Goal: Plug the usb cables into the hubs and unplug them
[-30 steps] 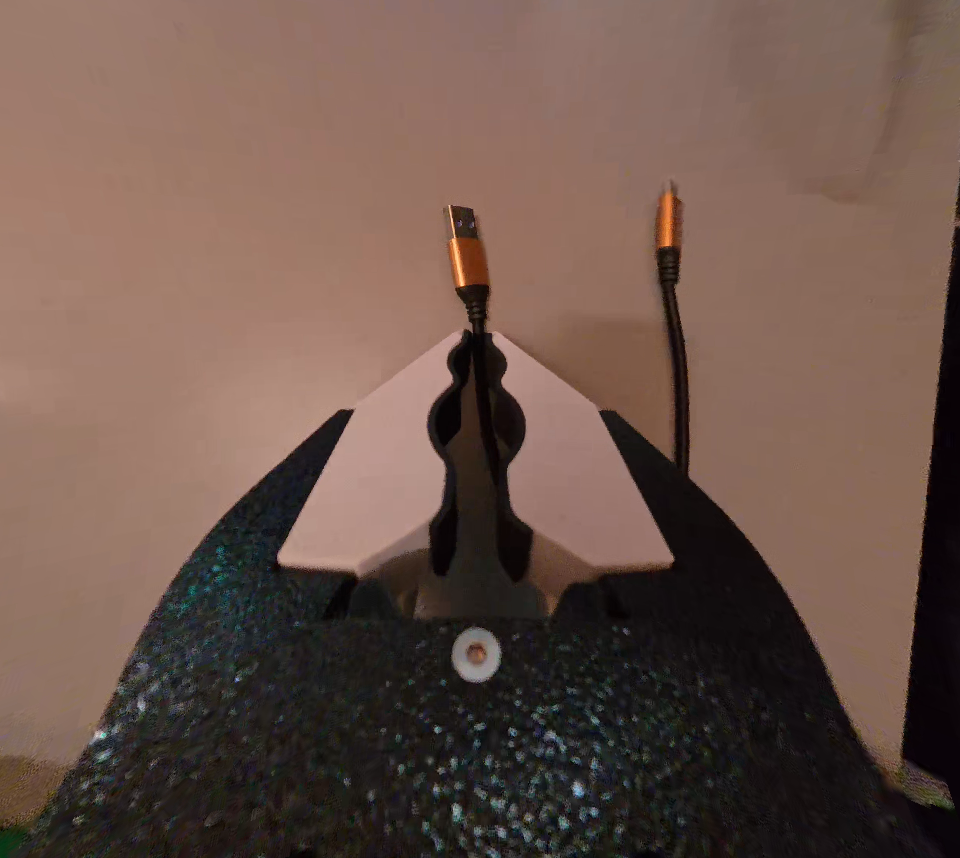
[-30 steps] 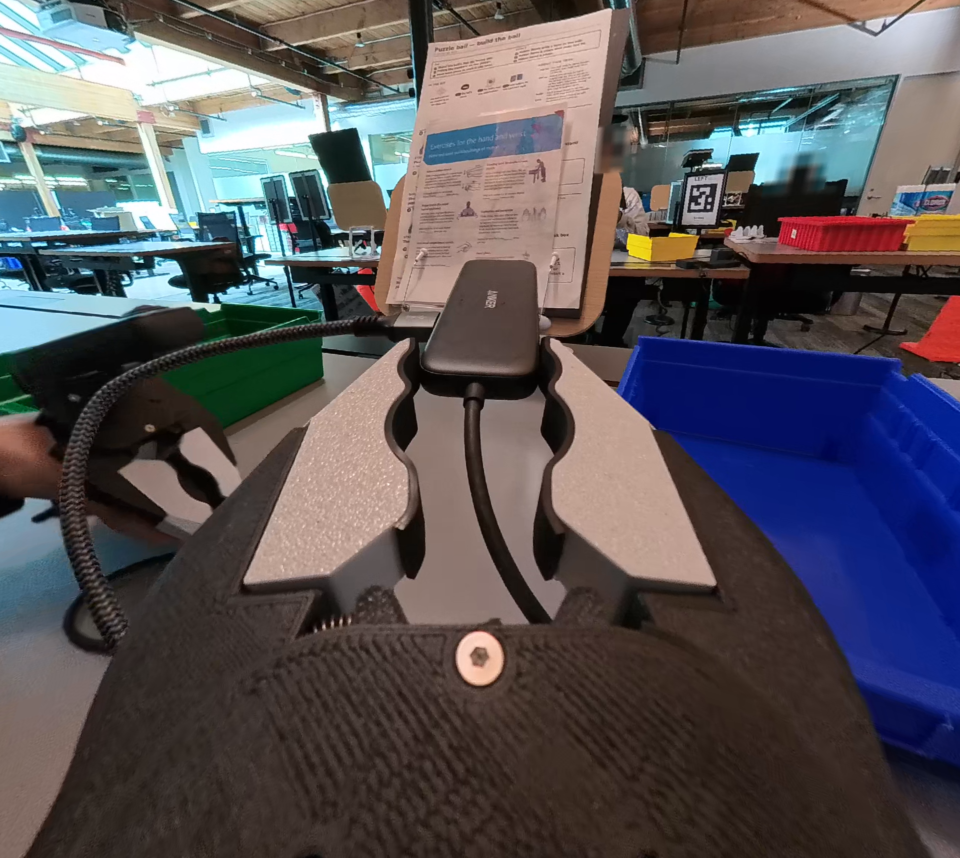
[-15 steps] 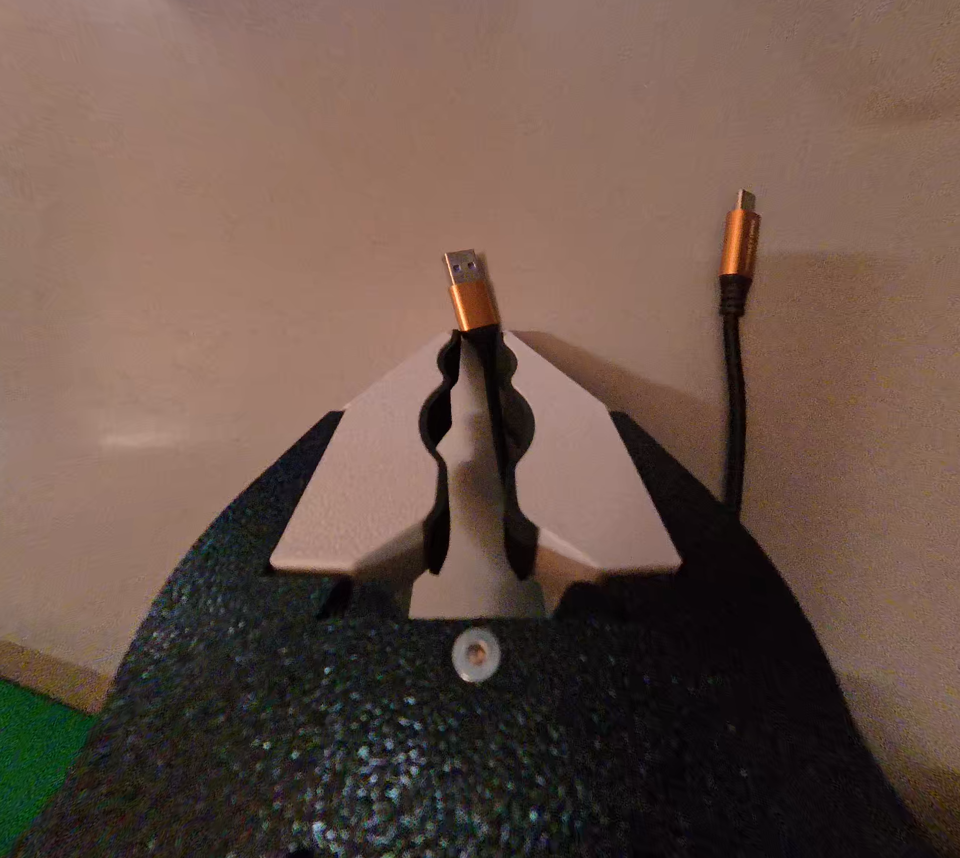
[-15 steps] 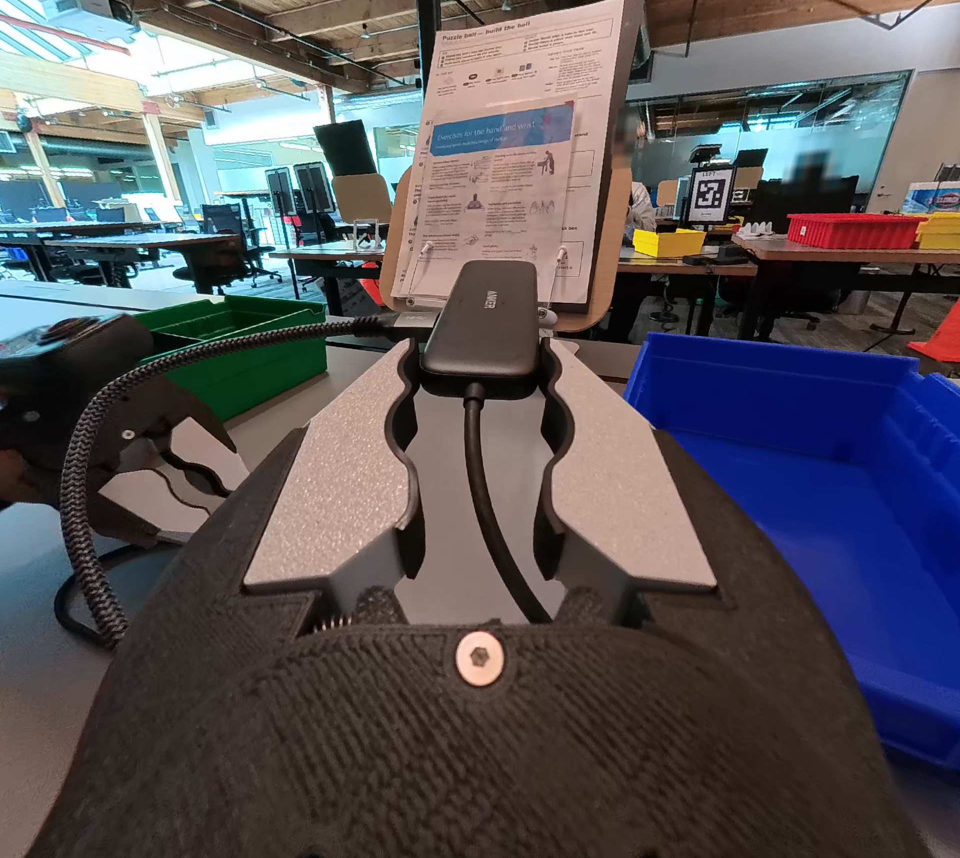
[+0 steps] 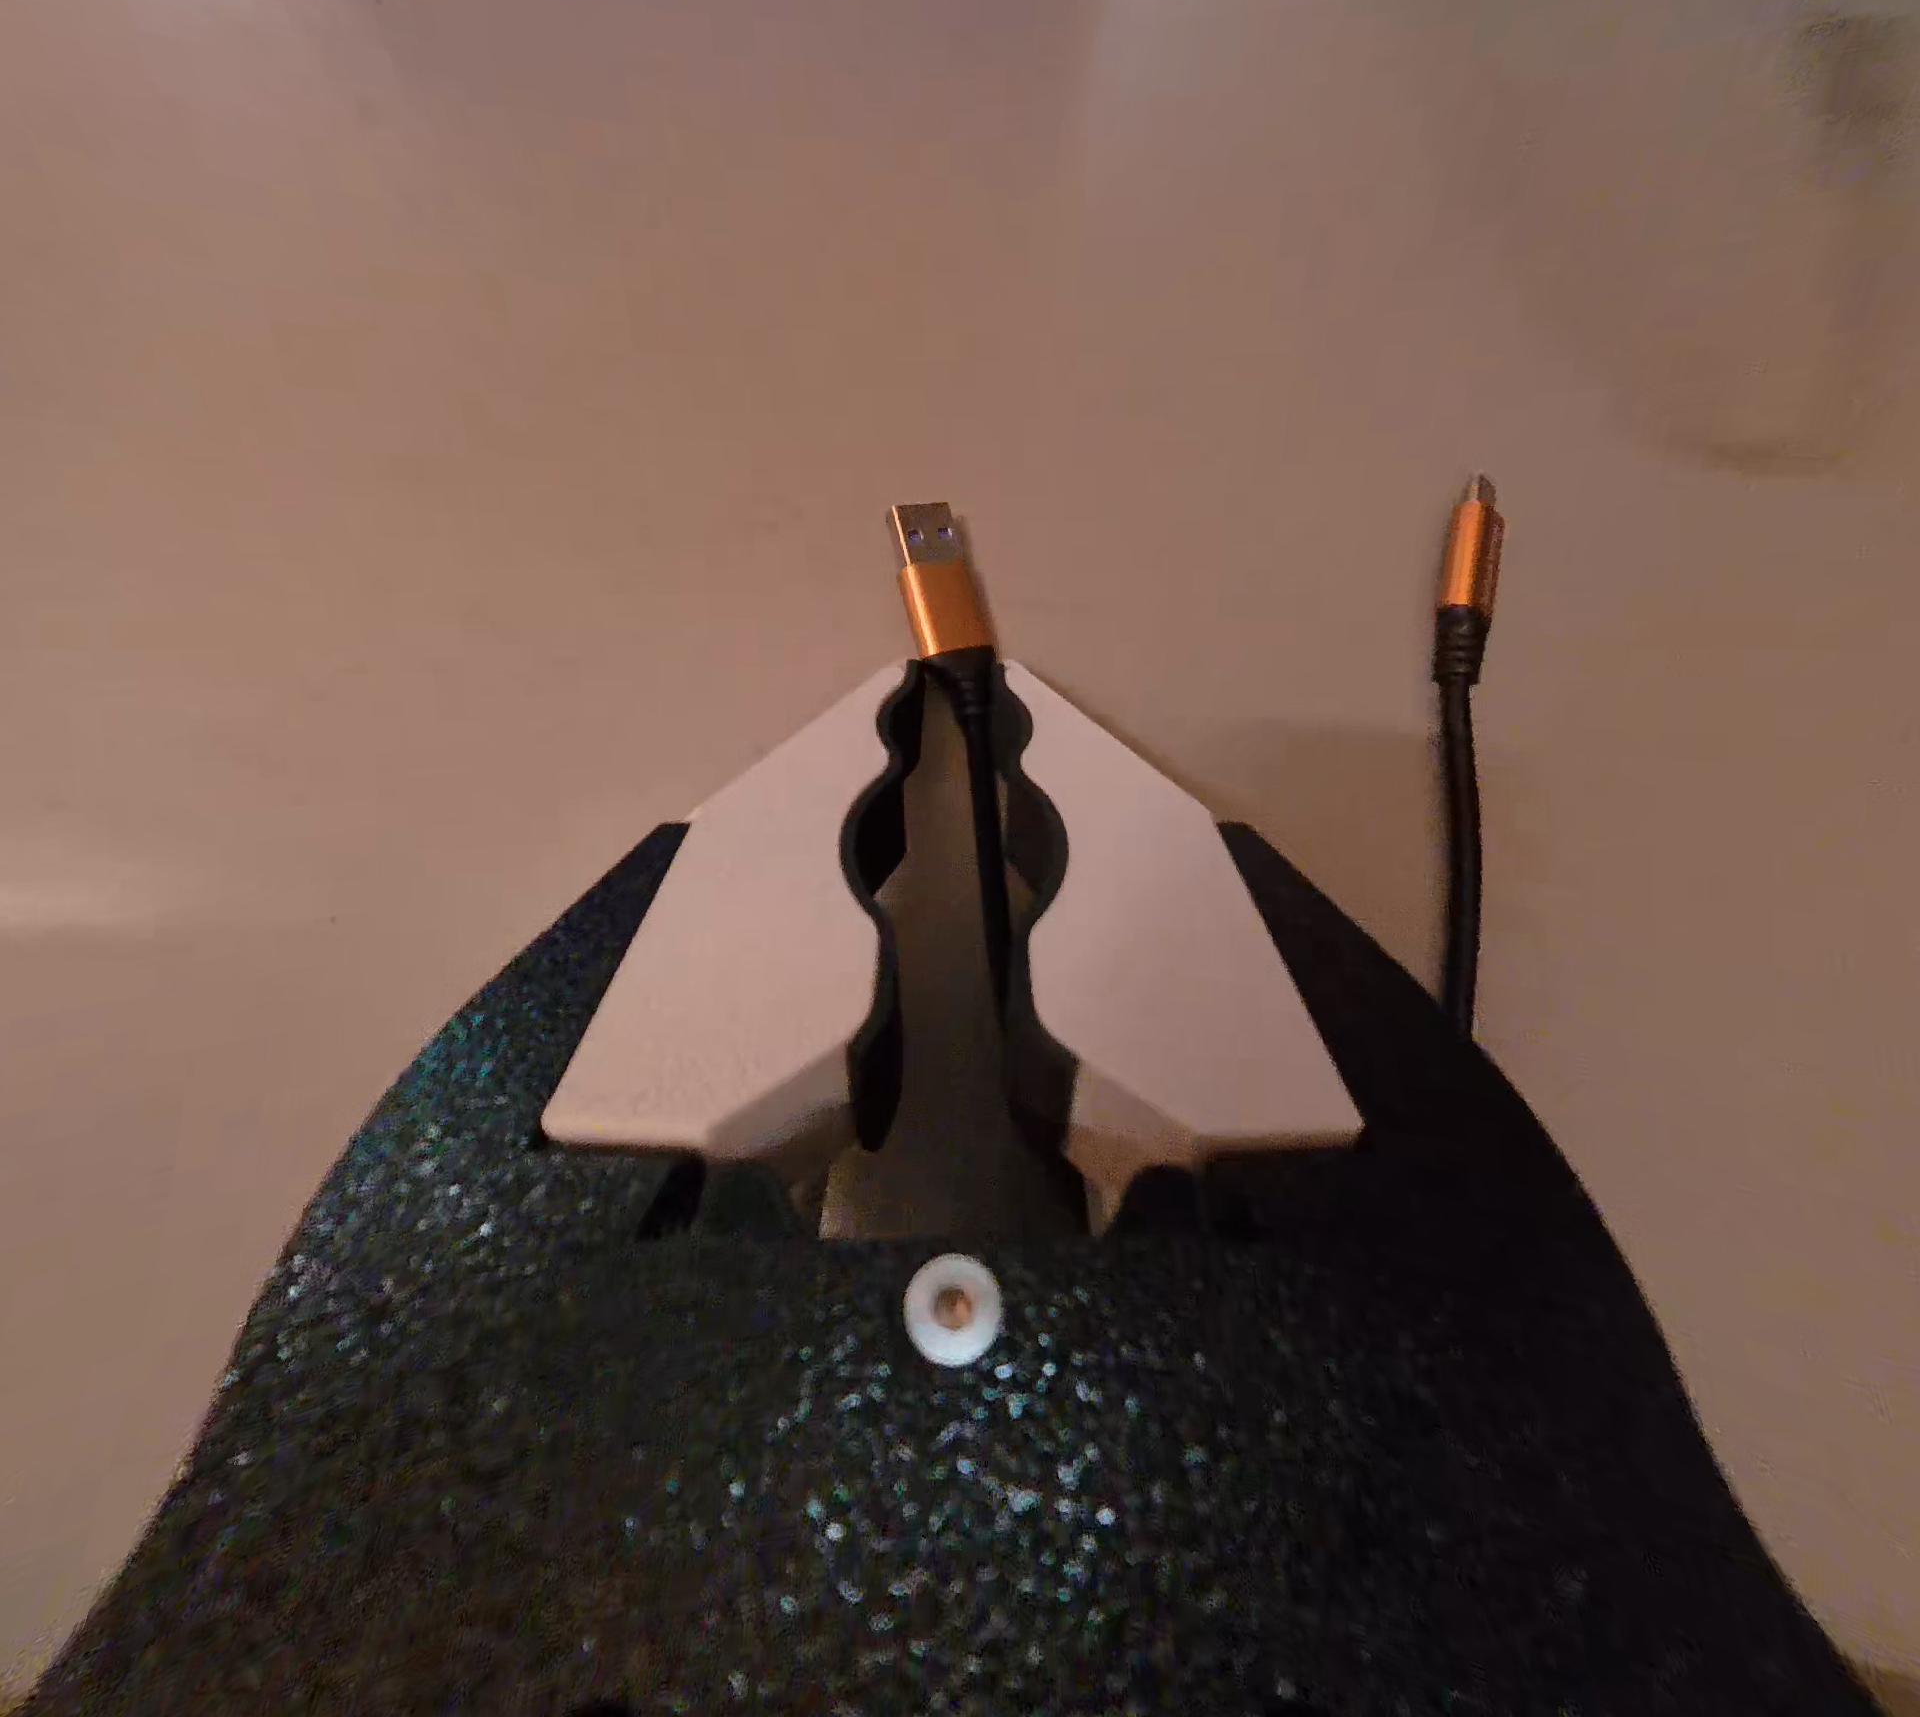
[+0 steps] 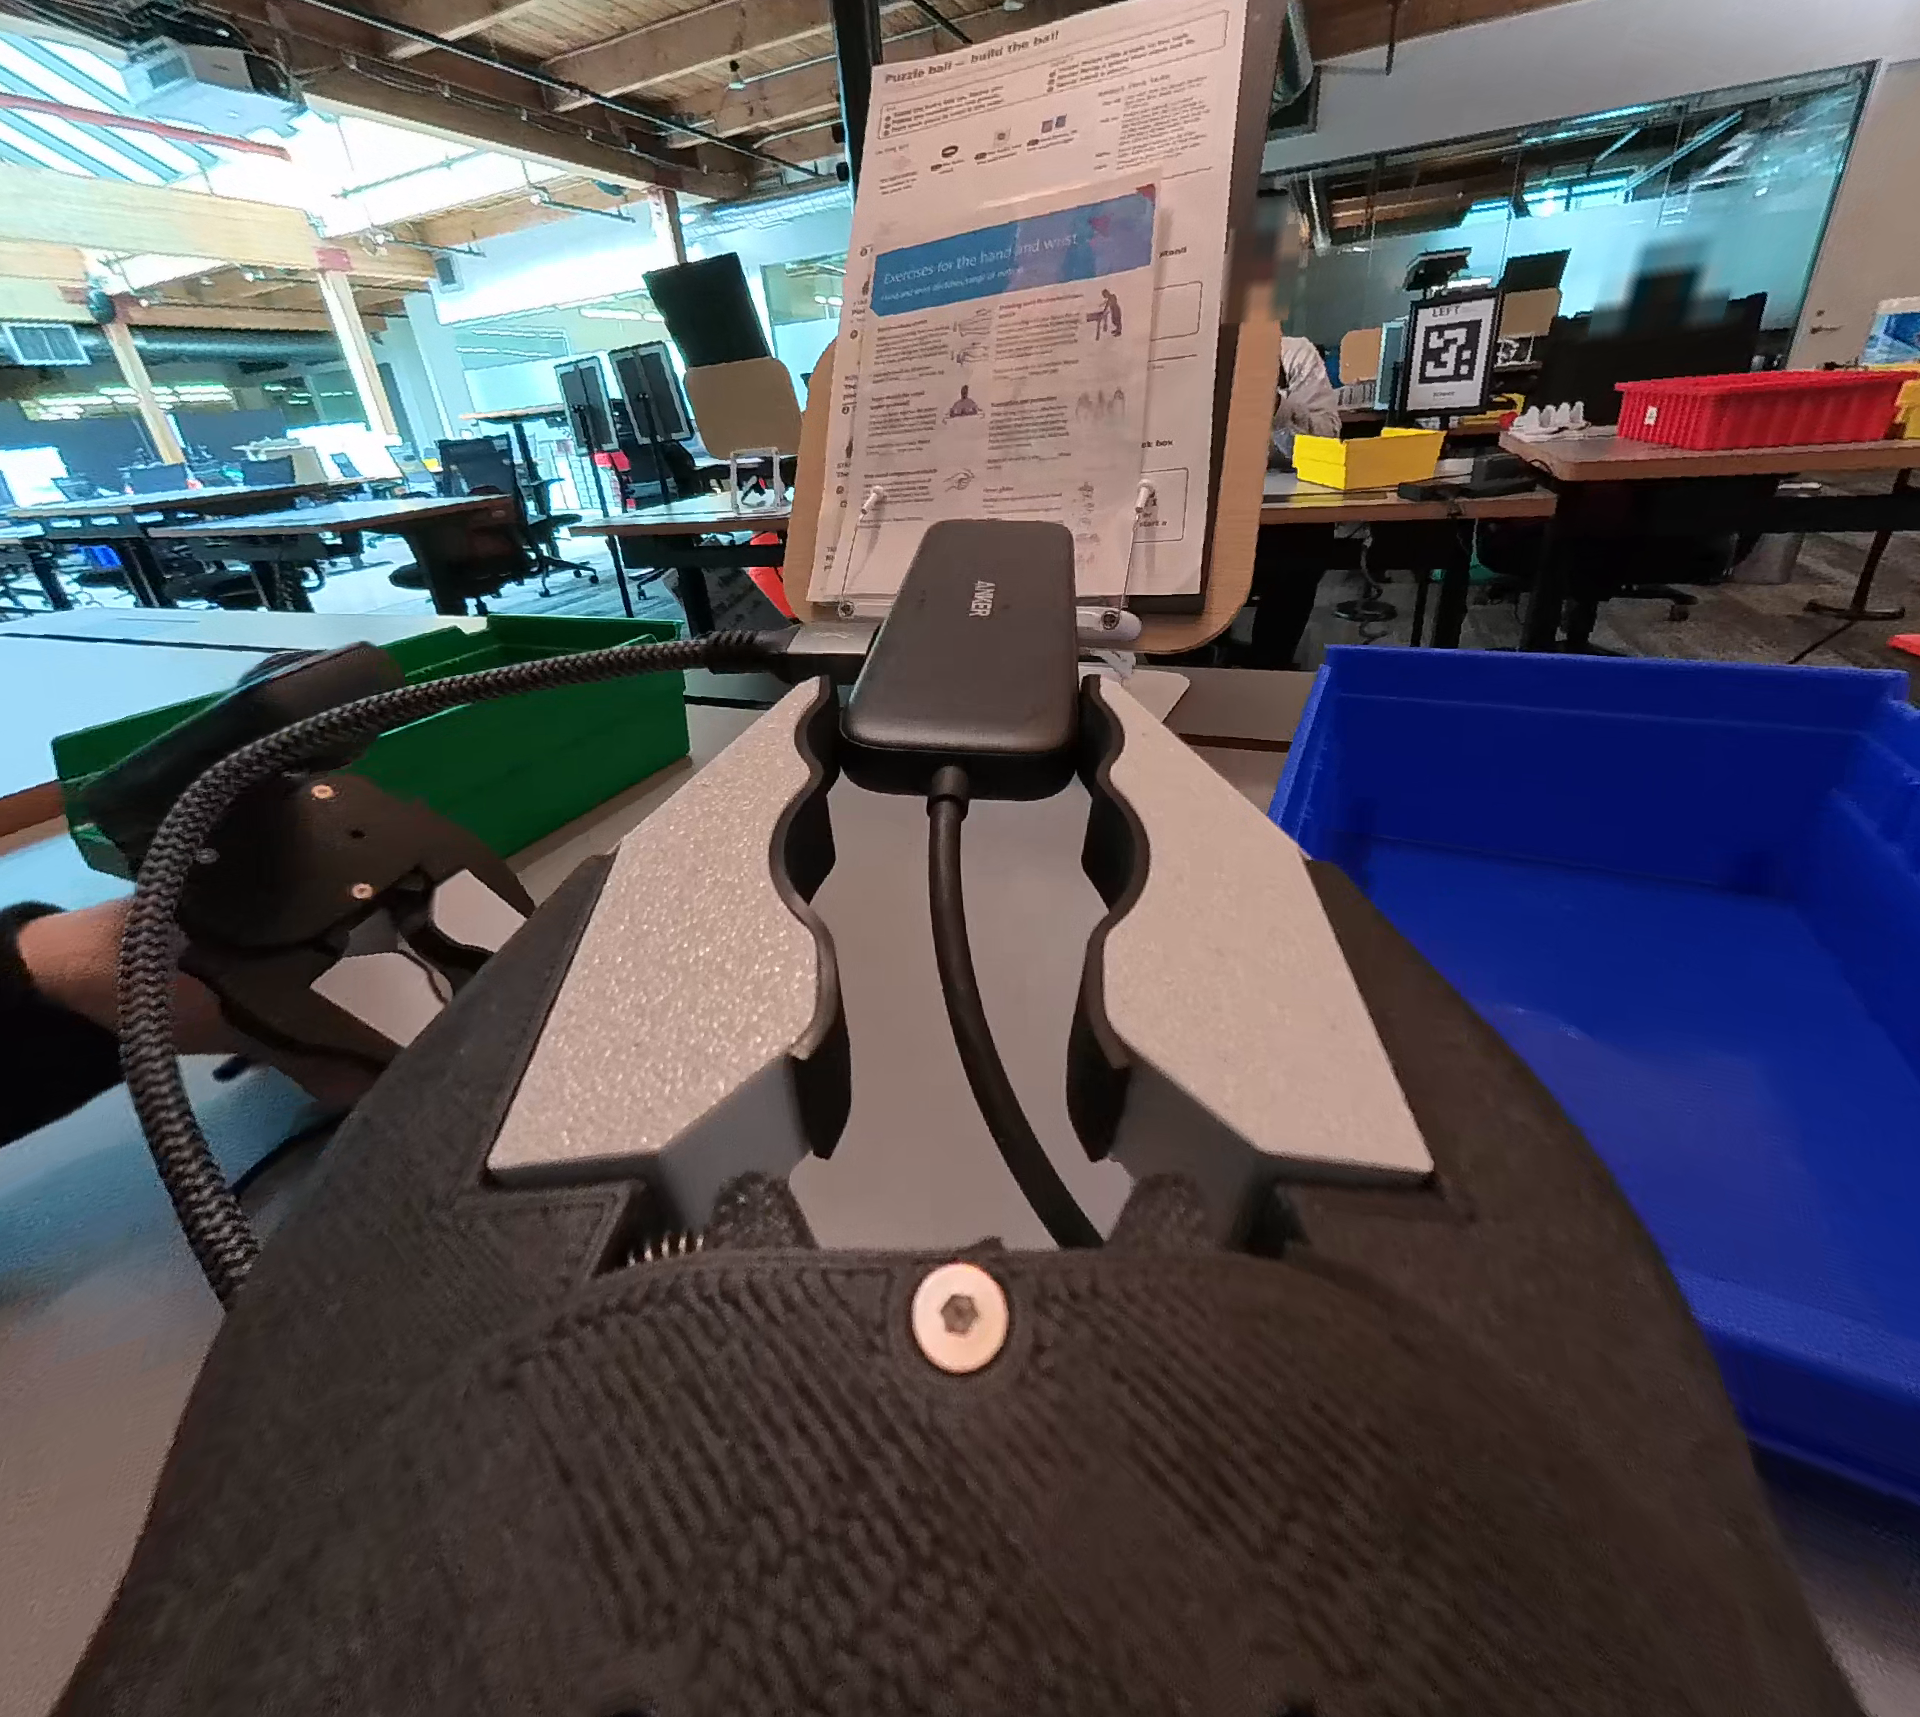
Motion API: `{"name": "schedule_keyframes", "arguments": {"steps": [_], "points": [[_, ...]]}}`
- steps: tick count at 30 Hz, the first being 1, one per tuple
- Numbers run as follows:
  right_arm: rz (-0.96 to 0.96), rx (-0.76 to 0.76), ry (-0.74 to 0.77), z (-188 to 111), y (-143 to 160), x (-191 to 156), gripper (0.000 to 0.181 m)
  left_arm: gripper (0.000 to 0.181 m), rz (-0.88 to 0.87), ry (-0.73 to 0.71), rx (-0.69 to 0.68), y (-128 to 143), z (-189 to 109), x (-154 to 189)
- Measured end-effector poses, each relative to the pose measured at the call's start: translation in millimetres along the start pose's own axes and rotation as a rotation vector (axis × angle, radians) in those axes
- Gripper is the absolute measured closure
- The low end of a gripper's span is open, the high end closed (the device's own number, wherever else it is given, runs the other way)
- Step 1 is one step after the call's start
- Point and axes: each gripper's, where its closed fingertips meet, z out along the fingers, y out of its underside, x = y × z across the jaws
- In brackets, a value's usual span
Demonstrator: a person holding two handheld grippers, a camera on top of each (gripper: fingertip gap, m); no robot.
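— Two cables and one hub, is that what you have in front of you?

— Yes. My left gripper (image 5: pixel 954 675) is clenched on the black cable (image 5: pixel 985 794) just behind its orange-sleeved USB-A plug (image 5: pixel 935 578), which sticks out past the fingertips over a plain, dimly lit tabletop (image 5: pixel 520 420). The same cable's other end, a smaller orange plug (image 5: pixel 1471 563), shows just to the right of that gripper.

— And your other hand?

— My right gripper (image 6: pixel 958 711) grasps the near end of the dark hub (image 6: pixel 966 633), which juts forward past the fingertips. The hub's own black lead (image 6: pixel 977 961) runs back between the fingers (image 6: pixel 1226 940).

— Is anything plugged in?

— A braided cable (image 6: pixel 312 732) sits in a port on the hub's left side and arcs down to the left, passing in front of my left gripper (image 6: pixel 416 929) and the hand holding it (image 6: pixel 156 1002), low at the table.

— What else is around?

— A blue bin (image 6: pixel 1621 888) lies just to the right, a green bin (image 6: pixel 520 732) to the left behind that gripper, and a stand with printed sheets (image 6: pixel 1029 337) rises behind the hub.
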Motion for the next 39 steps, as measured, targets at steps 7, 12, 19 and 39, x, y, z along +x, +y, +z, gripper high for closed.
{"name": "schedule_keyframes", "arguments": {"steps": [7,12,19,39], "points": [[-0.022,-0.022,0.013,2,4,-2,0.136,0.172,-0.043,-0.005,0.017,-1,2,-1],[-0.046,-0.026,0.024,2,4,0,0.136,0.175,-0.178,-0.023,0.039,-6,5,-5],[-0.097,-0.022,-0.044,1,2,-7,0.136,0.175,-0.528,0.531,0.501,-64,-72,18],[-0.084,-0.032,-0.268,14,27,-65,0.136,0.176,-0.350,0.552,0.676,-106,-128,41]]}}
